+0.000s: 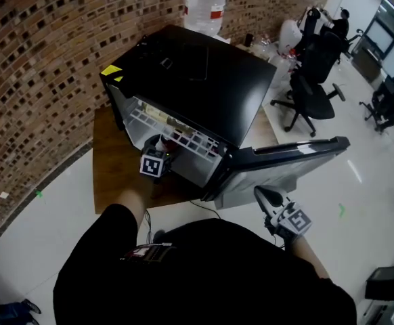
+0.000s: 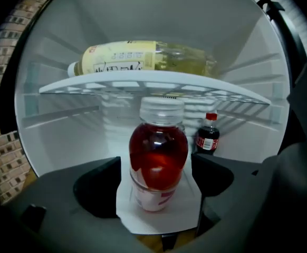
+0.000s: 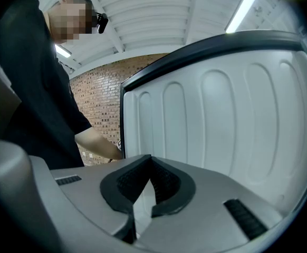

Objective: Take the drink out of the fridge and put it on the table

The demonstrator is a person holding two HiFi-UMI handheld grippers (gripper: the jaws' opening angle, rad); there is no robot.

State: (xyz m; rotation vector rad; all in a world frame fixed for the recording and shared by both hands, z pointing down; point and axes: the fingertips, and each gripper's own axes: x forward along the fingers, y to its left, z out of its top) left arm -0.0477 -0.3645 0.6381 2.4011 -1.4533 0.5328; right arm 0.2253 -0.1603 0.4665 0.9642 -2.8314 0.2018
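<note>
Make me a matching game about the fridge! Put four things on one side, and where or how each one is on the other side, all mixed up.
Things:
1. red drink bottle
2. yellow-label bottle
3. small cola bottle
4. fridge door

Where or how:
A. lying on its side on the upper shelf
B. swung open
C. standing between the open jaws of the left gripper
D. standing upright at the back, on the right

Pairs: 1-C, 2-A, 3-D, 4-B

We see a glossy black fridge (image 1: pixel 204 80) lined in smooth white plastic, a clear plastic bottle (image 2: pixel 157 157), rough brick wall (image 1: pixel 41 59).
</note>
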